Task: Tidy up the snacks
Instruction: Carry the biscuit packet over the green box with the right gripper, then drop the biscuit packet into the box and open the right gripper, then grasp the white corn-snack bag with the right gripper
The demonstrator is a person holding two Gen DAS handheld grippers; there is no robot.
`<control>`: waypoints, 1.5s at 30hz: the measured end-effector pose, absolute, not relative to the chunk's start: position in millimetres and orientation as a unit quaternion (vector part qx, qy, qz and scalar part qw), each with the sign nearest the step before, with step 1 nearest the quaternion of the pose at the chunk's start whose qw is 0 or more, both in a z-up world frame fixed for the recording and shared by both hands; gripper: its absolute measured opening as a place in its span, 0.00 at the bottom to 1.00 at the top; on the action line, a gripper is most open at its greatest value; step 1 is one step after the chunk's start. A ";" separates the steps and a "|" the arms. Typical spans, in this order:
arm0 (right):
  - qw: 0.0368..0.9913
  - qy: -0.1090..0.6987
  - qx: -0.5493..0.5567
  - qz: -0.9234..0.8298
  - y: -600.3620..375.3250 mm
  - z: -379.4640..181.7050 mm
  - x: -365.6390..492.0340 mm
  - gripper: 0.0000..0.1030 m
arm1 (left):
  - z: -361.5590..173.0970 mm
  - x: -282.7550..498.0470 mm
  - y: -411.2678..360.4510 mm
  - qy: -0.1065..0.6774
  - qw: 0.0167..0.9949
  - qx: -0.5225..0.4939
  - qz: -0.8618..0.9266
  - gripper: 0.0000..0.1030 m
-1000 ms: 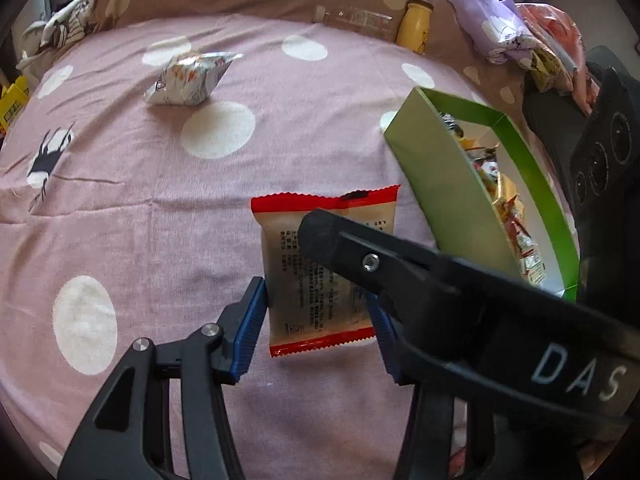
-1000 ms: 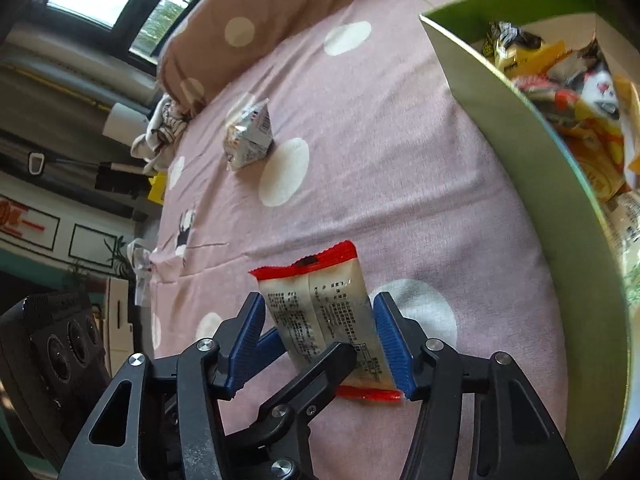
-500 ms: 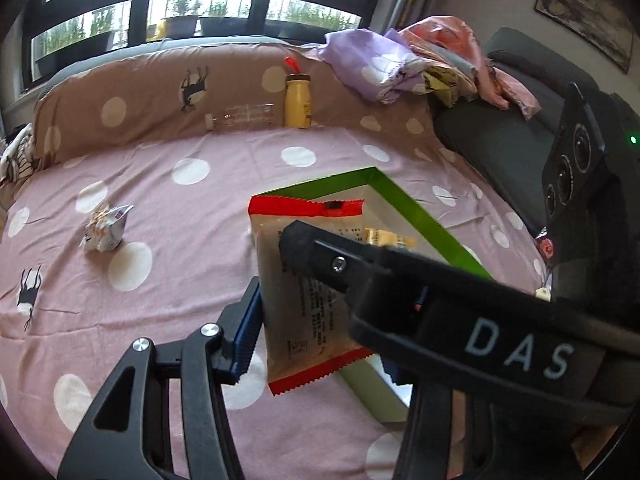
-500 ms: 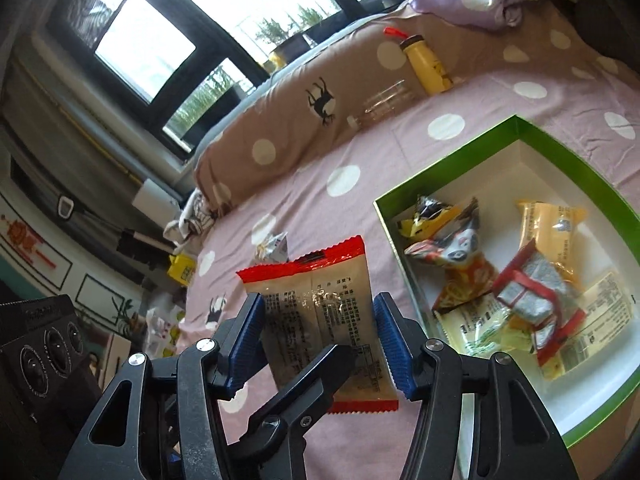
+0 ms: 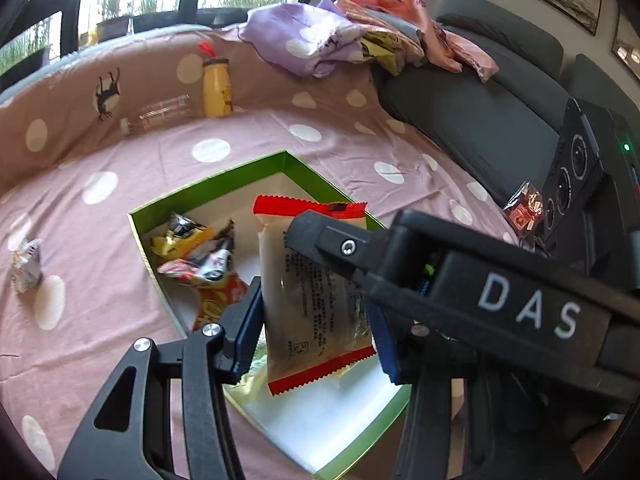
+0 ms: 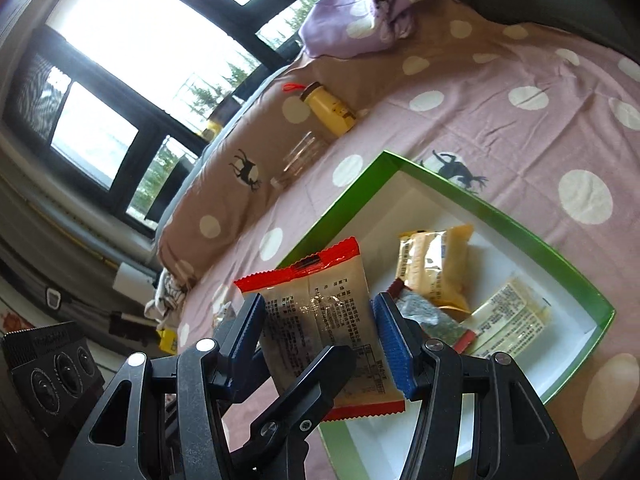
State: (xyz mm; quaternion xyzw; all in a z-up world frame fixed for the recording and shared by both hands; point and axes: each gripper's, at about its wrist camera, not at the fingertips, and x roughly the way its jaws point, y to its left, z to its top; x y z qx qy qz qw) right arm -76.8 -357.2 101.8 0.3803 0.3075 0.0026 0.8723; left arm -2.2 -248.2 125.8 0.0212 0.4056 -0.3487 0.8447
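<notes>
Snack packet (image 5: pixel 316 300) hangs over green box (image 5: pixel 212 180), both left gripper (image 5: pixel 312 320) and right gripper (image 6: pixel 320 336) clamped on its sides. Several snacks already inside. Left: drop this one, fetch stray packet (image 5: pixel 25 266) on bedspread (image 5: pixel 100 320).

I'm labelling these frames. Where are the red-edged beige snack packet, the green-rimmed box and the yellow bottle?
Red-edged beige snack packet (image 5: pixel 316 300): left wrist view, printed middle.
Green-rimmed box (image 6: pixel 496 210): right wrist view, far rim.
Yellow bottle (image 5: pixel 217 90): left wrist view, body.
</notes>
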 end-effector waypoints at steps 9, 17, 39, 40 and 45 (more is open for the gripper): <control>0.861 0.333 0.381 -0.059 -369.8 88.0 -72.1 0.58 | 116.4 -6.9 -250.9 0.409 0.849 0.035 -0.333 0.54; 0.876 0.320 0.354 -0.070 -361.3 99.7 -75.8 0.64 | 136.6 -19.0 -214.5 0.389 0.868 0.047 -0.305 0.72; 0.917 0.342 0.190 0.079 -207.6 129.2 -34.3 0.83 | 124.8 0.8 8.2 0.419 0.900 -0.104 -0.068 0.92; 0.914 0.350 0.183 0.089 -197.7 129.4 -27.6 0.83 | 124.7 2.8 16.7 0.421 0.898 -0.111 -0.062 0.92; 0.902 0.396 0.134 0.110 -146.4 130.1 20.9 0.83 | 123.0 8.0 55.9 0.421 0.896 -0.141 -0.028 0.92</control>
